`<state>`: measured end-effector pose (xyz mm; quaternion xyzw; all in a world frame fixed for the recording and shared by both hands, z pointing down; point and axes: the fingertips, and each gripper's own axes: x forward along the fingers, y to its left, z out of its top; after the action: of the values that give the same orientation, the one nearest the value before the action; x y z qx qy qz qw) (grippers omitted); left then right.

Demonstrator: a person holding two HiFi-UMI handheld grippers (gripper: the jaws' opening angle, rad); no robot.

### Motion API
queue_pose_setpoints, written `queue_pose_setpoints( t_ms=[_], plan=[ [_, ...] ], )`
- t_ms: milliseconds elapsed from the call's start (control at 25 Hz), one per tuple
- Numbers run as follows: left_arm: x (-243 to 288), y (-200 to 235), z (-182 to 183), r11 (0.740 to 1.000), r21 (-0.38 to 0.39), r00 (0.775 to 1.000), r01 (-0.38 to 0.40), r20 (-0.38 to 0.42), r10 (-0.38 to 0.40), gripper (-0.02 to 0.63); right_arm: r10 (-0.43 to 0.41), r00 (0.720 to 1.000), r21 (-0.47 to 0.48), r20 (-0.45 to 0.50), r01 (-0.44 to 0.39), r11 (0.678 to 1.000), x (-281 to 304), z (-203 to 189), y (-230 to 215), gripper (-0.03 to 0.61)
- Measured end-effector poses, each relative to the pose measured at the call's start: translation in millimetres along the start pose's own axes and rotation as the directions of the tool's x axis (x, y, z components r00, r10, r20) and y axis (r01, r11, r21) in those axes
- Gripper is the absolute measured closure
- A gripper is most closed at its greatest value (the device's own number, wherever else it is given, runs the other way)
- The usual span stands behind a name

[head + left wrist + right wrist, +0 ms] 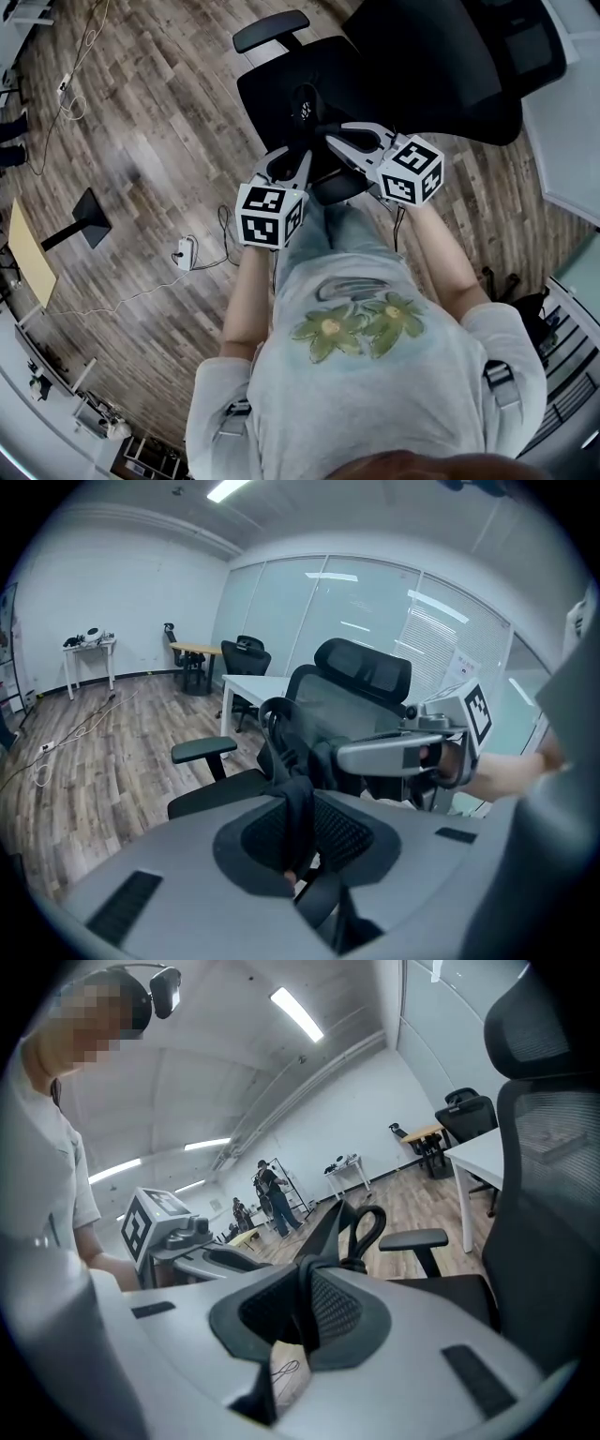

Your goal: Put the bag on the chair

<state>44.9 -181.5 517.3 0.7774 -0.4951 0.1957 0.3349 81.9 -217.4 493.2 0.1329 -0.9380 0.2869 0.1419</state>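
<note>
The bag (317, 155) is black and hangs by its straps in the middle of the head view, over the front part of the chair seat (272, 98). Black lies on black there, so I cannot tell whether its bottom already touches the seat.

The main risk, as I judge it, is a release too near the front edge. The soft body could then tip toward the person and slide down to the floor (141, 141). A second risk is an uneven release: if one side lets go first, the bag would swing on the other strap. A strap could also stay hooked on a jaw.

The bag seems to hang with its handles up and its body down, so its long axis looks more or less vertical. The full outline is not clear. In the right gripper view a handle loop (366, 1232) stands up above the jaws.

The left gripper (298, 164) has its jaws almost together, pinching a black strap (294, 808). The right gripper (336, 142) is the same, nearly closed on another strap (305, 1302). The two tips are near each other.

The backrest (441, 66) fills the upper right of the head view, and one armrest (270, 30) is at the top.
</note>
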Motion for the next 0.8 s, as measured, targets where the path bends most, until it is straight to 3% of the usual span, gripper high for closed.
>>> queue_pose_setpoints(
  t_ms=[200,480,800],
  plan=[
    [17,0,-17,0.999,-0.017,0.999,0.028,-0.042,-0.029,0.54,-0.029,0.999,0.018,-0.03,0.03,0.999,6,-19,-12,0.532],
    [35,15,-57,0.998,-0.066,0.992,0.019,-0.126,-0.027,0.538,-0.092,0.985,-0.019,-0.145,0.09,0.996,18,-59,-25,0.532],
    [69,39,-98,0.997,-0.073,0.975,0.013,-0.218,-0.029,0.54,-0.195,0.932,0.009,-0.304,0.208,0.978,35,-122,-59,0.532]
  ],
)
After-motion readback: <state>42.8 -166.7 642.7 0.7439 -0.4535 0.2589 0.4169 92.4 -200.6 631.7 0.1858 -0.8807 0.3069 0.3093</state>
